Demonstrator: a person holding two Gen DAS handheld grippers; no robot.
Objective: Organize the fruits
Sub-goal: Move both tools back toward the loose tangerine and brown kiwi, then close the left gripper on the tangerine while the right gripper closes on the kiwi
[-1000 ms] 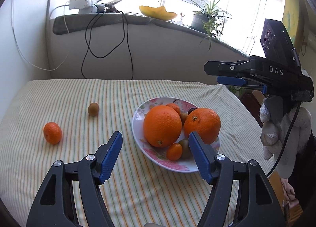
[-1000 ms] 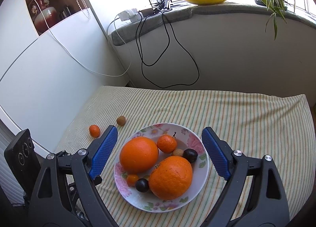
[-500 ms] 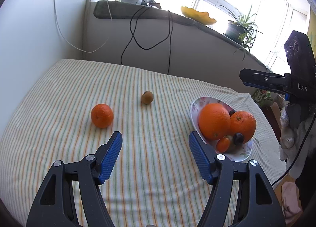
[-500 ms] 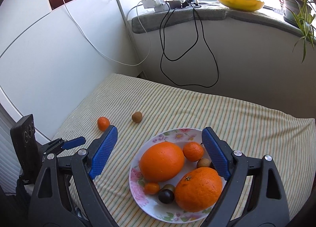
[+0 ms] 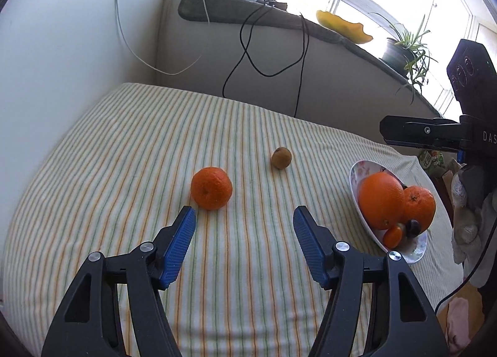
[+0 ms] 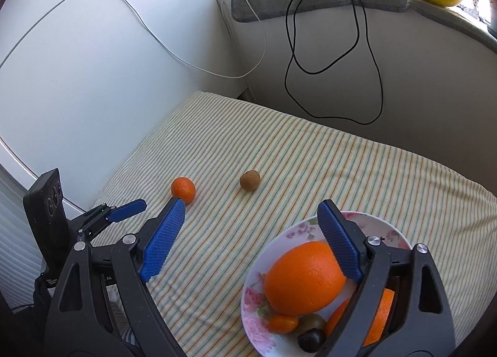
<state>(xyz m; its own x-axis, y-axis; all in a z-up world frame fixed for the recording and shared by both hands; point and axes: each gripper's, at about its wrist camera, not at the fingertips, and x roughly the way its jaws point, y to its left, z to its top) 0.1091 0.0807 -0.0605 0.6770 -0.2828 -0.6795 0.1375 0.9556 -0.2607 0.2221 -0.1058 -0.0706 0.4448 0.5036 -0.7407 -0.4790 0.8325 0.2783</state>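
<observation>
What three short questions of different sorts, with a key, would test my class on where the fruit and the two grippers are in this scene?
1. True or false: the tangerine lies on the striped cloth, outside the plate.
2. How many fruits lie loose on the cloth?
3. Multiple choice: the left gripper has between its fingers: A) the tangerine, B) the small brown fruit, C) nothing.

Key
1. True.
2. Two: the tangerine and the small brown fruit.
3. C. Its jaws are closing, but the tangerine sits just beyond the tips. The right gripper is open too, hovering by the plate's big orange.
</observation>
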